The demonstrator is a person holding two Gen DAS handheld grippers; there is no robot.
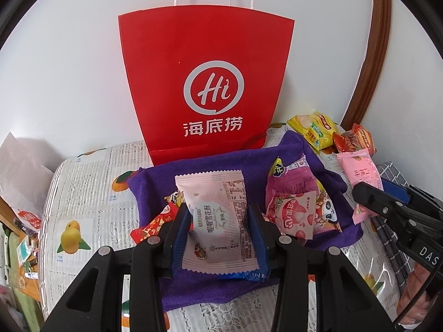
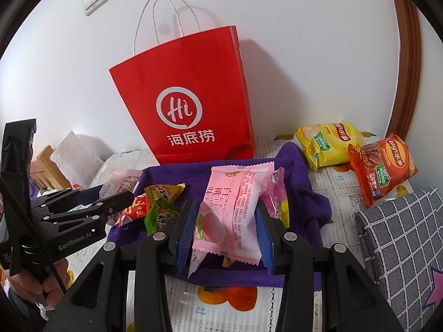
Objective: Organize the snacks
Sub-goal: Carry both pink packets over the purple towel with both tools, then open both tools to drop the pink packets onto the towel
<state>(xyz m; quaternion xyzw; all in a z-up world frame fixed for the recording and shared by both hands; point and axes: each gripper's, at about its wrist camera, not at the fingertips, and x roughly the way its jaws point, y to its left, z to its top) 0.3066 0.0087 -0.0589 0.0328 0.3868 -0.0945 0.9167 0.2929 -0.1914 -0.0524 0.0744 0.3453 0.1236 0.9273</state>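
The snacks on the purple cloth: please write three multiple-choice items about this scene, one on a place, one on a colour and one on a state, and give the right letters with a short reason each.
1. Where does the red paper bag stand?
A. behind the purple cloth, against the wall
B. flat on the cloth
C. on the checked cushion

2. What colour are the two chip bags at the right?
A. both green
B. one yellow, one orange-red
C. both blue

3. What state is the left gripper in?
A. open and empty
B. shut on a chip bag
C. shut on the pale pink snack packet

Answers:
1 A: the bag stands upright behind the cloth's far edge.
2 B: the yellow chip bag lies beside the orange-red chip bag.
3 C: both blue pads press on the packet's sides.
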